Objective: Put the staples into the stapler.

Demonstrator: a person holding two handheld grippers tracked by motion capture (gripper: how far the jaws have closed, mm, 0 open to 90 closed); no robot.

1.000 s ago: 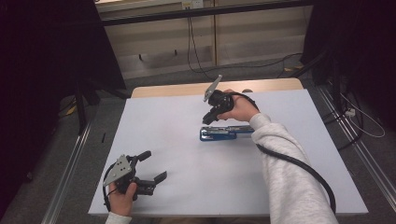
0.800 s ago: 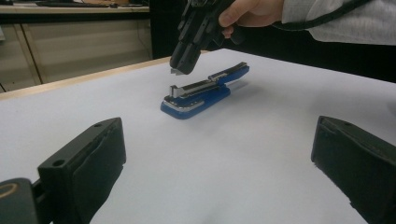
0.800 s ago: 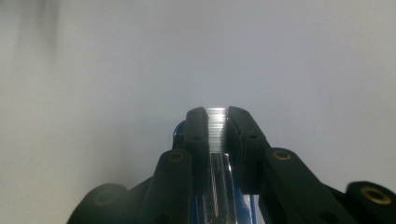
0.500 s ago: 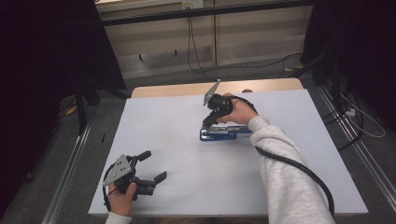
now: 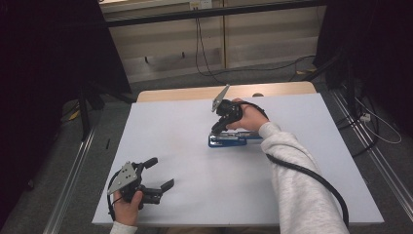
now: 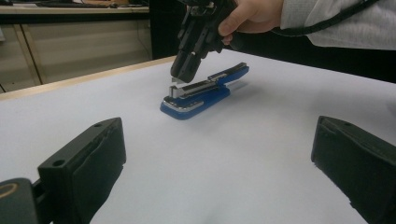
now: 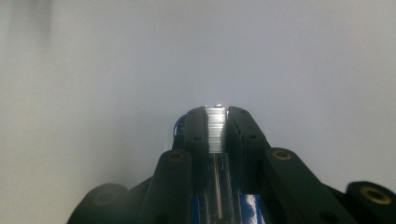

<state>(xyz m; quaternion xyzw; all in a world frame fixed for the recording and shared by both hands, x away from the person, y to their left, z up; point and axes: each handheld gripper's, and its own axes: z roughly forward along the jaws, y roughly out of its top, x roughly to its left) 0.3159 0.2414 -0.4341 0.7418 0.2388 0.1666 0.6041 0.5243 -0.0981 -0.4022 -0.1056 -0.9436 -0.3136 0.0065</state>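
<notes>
Support: table (image 5: 160, 146), white top, wooden far edge | Lying on it: blue stapler (image 5: 233, 141), right of centre, flat on base | Near-left surface: left gripper (image 5: 158, 181) resting.

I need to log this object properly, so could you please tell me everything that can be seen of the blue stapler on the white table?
The blue stapler is long and low, with a glossy blue plastic base and rear and a shiny metal staple channel along the top. It lies flat, upright, near the far middle of the white table. The right gripper, pointing steeply down, has its black jaws closed on a strip of silvery staples at the channel's front end.
</notes>
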